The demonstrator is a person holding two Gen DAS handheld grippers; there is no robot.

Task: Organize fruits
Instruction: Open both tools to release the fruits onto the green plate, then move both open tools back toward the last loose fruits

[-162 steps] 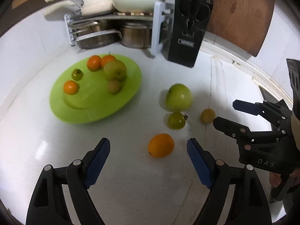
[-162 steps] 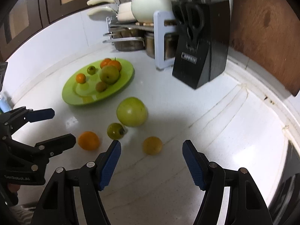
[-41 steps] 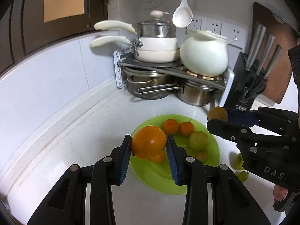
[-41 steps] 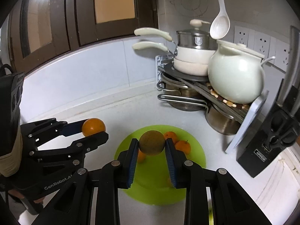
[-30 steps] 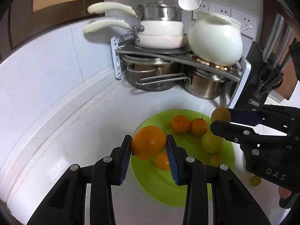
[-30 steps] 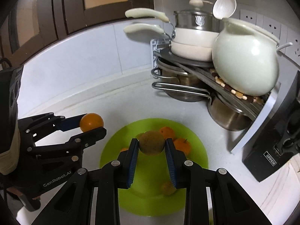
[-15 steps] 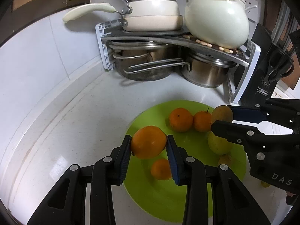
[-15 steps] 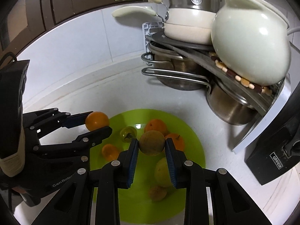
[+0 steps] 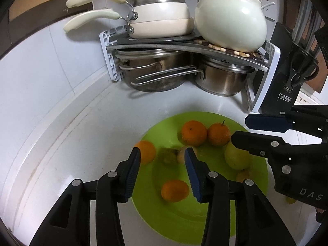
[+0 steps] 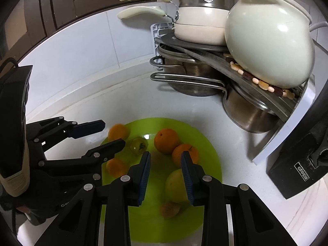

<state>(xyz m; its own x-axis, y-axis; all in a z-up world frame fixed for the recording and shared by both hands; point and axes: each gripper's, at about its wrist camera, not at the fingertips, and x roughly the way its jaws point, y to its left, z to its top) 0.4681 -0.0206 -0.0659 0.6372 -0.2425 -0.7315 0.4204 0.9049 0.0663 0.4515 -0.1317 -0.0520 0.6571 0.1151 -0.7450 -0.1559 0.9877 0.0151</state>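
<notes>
A lime green plate (image 9: 184,221) (image 10: 143,225) lies on the white counter and holds several fruits: oranges (image 9: 194,132) (image 10: 166,140), a yellow-green apple (image 9: 237,157) (image 10: 176,185), a small green fruit (image 9: 168,156) (image 10: 139,145) and a small brown one (image 10: 169,209). My left gripper (image 9: 162,173) (image 10: 103,133) is open and empty above the plate's left part, an orange (image 9: 173,190) below it. My right gripper (image 10: 165,175) (image 9: 239,130) is open and empty above the plate's middle. A blurred brownish fruit (image 9: 184,153) lies beside the green one.
A corner rack (image 9: 184,45) with steel pots, cream pans and a white ceramic pot (image 9: 230,18) stands right behind the plate. A black knife block (image 9: 289,78) (image 10: 301,164) stands at the right. White tiled wall curves round the left.
Both grippers have opened and let go of their fruit: the orange and the brownish fruit have dropped onto the plate. Both grippers came lower over the plate.
</notes>
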